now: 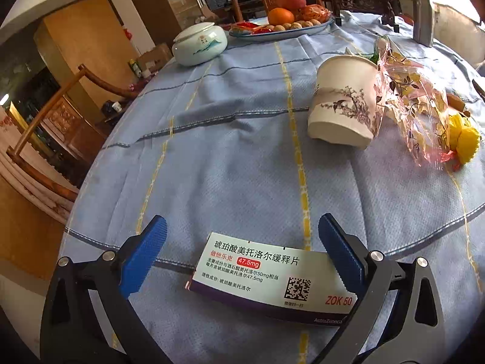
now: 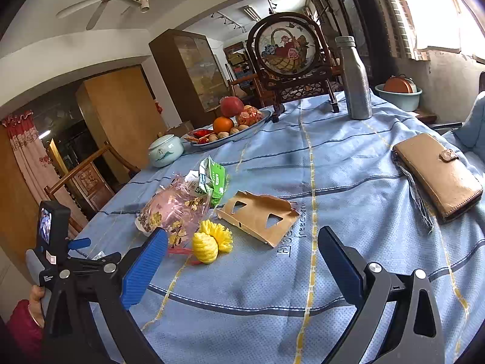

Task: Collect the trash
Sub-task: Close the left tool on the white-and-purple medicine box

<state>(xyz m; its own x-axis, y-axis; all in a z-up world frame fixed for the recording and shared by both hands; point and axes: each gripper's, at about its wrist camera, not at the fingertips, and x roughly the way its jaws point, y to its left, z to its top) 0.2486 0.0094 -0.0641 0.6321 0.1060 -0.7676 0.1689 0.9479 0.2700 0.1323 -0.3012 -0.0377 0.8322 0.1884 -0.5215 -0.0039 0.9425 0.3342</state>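
A white and purple medicine box (image 1: pixel 272 279) lies flat on the blue tablecloth between the fingers of my left gripper (image 1: pixel 242 242), which is open; the right finger is close to the box's right end. A paper cup (image 1: pixel 345 103) lies on its side further back, with a pink cellophane wrapper (image 1: pixel 415 103) and a yellow foam net (image 1: pixel 463 136) beside it. My right gripper (image 2: pixel 242 254) is open and empty above the cloth. Ahead of it lie the yellow net (image 2: pixel 212 242), the cellophane (image 2: pixel 175 209), a torn brown cardboard piece (image 2: pixel 260 215) and a green and white carton (image 2: pixel 212 179).
A fruit plate (image 2: pixel 260 121), a lidded porcelain jar (image 2: pixel 165 150), a metal bottle (image 2: pixel 356 79), a framed embroidery stand (image 2: pixel 288 54) and a tan wallet (image 2: pixel 436 173) sit on the round table. Wooden chairs (image 1: pixel 45 139) stand at the left edge.
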